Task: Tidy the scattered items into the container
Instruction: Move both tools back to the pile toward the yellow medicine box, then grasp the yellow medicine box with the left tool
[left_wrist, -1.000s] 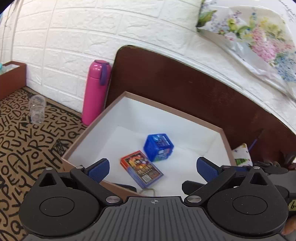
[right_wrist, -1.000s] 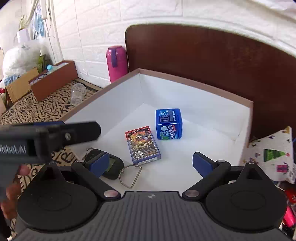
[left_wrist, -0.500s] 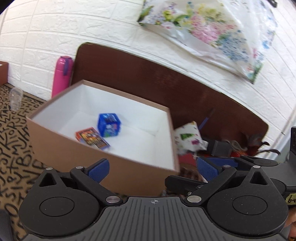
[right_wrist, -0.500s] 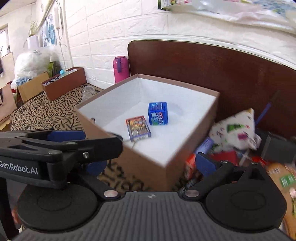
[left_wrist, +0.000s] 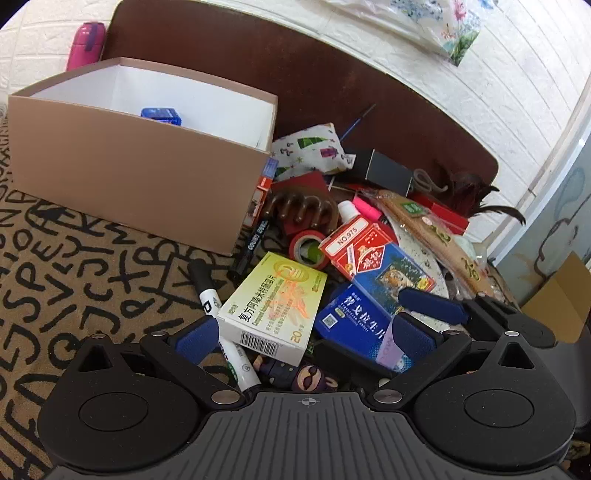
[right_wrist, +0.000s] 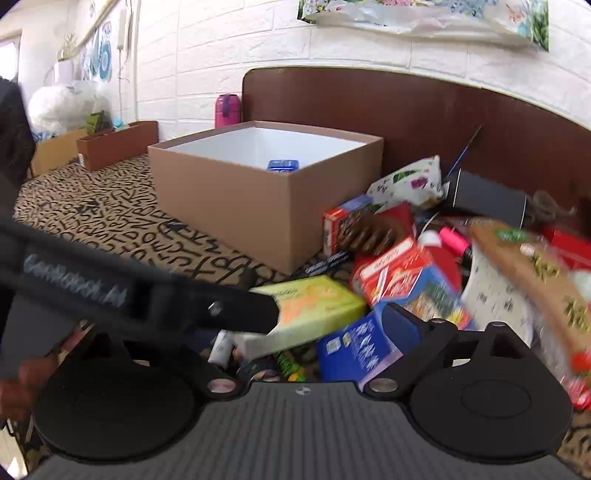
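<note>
Container: one open cardboard box (left_wrist: 122, 173), tan outside, white inside, standing on the letter-patterned cloth (left_wrist: 74, 266) in front of a dark brown board (left_wrist: 332, 74); a corner faces the right wrist camera. Contents visible over the rim: one blue cube-shaped pack (left_wrist: 161, 115). Scattered items, heaped just beside the box's right side: one yellow-and-white medicine carton (left_wrist: 275, 306), flat, long axis running from near-left to far-right; one blue medicine carton (left_wrist: 360, 325), lying just right of it; one red-and-blue carton marked NO.975 (left_wrist: 373, 254), long axis slanting toward the near right; one roll of red tape (left_wrist: 308, 249), hole upward; one brown claw hair clip (left_wrist: 299, 206); one white marker with black cap (left_wrist: 216, 306), cap end pointing away toward the box; one black pen (left_wrist: 255, 240) leaning by the box corner; one white pouch with printed trees (left_wrist: 310, 151); one small black box (left_wrist: 386, 170). One pink flask (left_wrist: 83, 44) stands upright behind the container. Left gripper (left_wrist: 299, 339): fingers spread wide, empty, low over the two medicine cartons. Right gripper (right_wrist: 332, 325): one finger (right_wrist: 402, 325) visible, the other hidden behind the left tool; its spread cannot be told; view blurred.
</note>
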